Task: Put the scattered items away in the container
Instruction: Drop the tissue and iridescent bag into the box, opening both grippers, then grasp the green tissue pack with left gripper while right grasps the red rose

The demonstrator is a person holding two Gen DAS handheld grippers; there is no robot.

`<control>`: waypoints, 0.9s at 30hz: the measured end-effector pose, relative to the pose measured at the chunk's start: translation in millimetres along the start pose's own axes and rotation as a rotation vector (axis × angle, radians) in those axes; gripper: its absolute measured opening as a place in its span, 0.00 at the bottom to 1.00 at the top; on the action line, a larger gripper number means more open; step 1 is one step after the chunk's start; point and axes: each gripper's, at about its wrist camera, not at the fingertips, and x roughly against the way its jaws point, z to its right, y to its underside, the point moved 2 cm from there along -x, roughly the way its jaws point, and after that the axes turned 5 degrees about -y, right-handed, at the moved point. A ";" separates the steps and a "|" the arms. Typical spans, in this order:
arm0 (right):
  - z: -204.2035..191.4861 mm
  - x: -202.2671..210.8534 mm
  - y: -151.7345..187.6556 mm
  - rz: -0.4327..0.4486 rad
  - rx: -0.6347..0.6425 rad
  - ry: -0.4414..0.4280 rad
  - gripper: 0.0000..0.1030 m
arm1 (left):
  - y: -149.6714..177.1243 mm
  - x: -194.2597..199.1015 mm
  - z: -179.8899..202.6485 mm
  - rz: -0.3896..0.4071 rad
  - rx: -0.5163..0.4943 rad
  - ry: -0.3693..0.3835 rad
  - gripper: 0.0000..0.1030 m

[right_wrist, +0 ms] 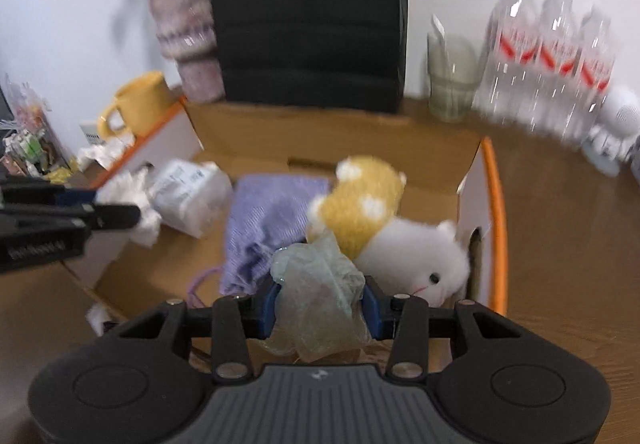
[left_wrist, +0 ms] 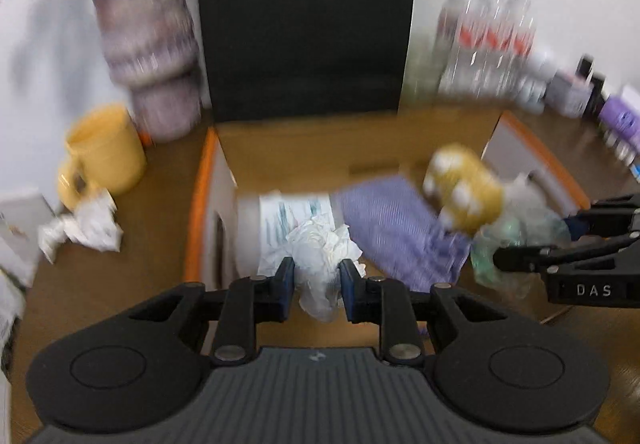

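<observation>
An open cardboard box (left_wrist: pixel 304 148) (right_wrist: pixel 344 136) with orange-edged flaps stands on the wooden table. Inside lie a purple cloth pouch (left_wrist: pixel 392 228) (right_wrist: pixel 272 216), a white packet (left_wrist: pixel 288 220) (right_wrist: pixel 184 192) and a yellow-and-white plush toy (left_wrist: pixel 464 192) (right_wrist: pixel 372 200). My left gripper (left_wrist: pixel 317 276) is shut on a crumpled white tissue (left_wrist: pixel 324 256) above the box's left side; it shows in the right wrist view (right_wrist: pixel 116 218). My right gripper (right_wrist: pixel 320 304) is shut on a crumpled pale green plastic wrapper (right_wrist: pixel 320 296) above the box's near right; it shows in the left wrist view (left_wrist: pixel 516 260).
A yellow mug (left_wrist: pixel 104 152) (right_wrist: pixel 140 104) and crumpled white paper (left_wrist: pixel 88 228) lie left of the box. A patterned vase with flowers (right_wrist: pixel 184 32), a black chair back (right_wrist: pixel 308 12), a glass (right_wrist: pixel 452 76) and water bottles (right_wrist: pixel 552 60) stand behind.
</observation>
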 end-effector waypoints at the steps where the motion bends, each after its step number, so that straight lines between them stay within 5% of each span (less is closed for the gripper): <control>1: 1.9 -6.7 1.4 -0.009 -0.006 0.003 0.40 | 2.2 -8.1 -0.1 -0.020 -0.001 -0.001 0.24; 15: 7.6 -24.4 -1.2 -0.022 -0.027 0.009 0.44 | 3.5 -34.0 1.9 -0.069 0.016 -0.037 0.38; 20: 5.3 -22.2 -0.9 -0.029 -0.009 0.018 0.62 | 3.2 -30.6 2.2 -0.058 0.018 -0.025 0.54; 23: 0.6 -16.4 -1.4 -0.026 0.009 0.040 0.75 | 1.9 -19.7 5.8 -0.023 0.004 -0.034 0.78; 27: -4.9 5.4 -4.3 0.013 0.027 0.051 0.88 | 0.4 4.6 5.7 0.040 0.006 -0.026 0.85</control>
